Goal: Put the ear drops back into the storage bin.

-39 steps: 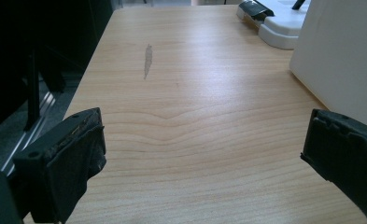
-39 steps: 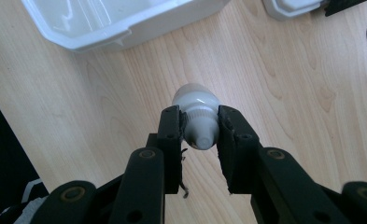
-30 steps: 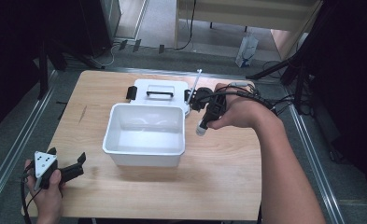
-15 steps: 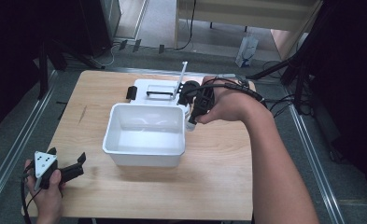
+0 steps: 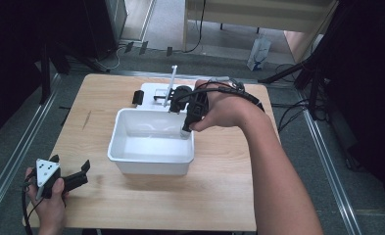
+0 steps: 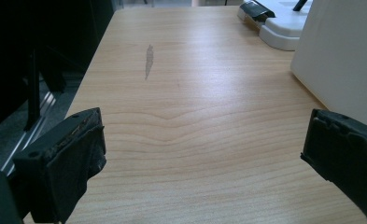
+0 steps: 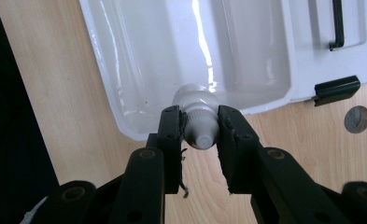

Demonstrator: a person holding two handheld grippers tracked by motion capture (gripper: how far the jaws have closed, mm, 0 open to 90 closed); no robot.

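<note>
A white open bin (image 5: 148,164) stands in the middle of the wooden table (image 5: 229,186). My right gripper (image 5: 186,128) points down over the bin's right rim, shut on a small white bottle (image 5: 185,132). In the right gripper view the jaws of my right gripper (image 7: 200,117) pinch the ribbed neck of the bottle (image 7: 195,97), with the inside of the bin (image 7: 172,46) below it. My left gripper (image 5: 72,164) rests at the table's near left corner, open, with nothing between its jaws. In the left gripper view my left gripper (image 6: 204,140) faces bare wood, the bin's wall (image 6: 344,60) on its right.
The bin's white lid (image 5: 153,93) lies flat behind it, with a black handle (image 7: 337,23) and black clips (image 7: 336,88). A small round grey disc (image 7: 357,119) lies on the wood beside the lid. A dark streak (image 6: 149,58) marks the table's left part.
My right gripper has carried the bottle leftward from beside the lid to above the bin's right rim. The left gripper has stayed put.
</note>
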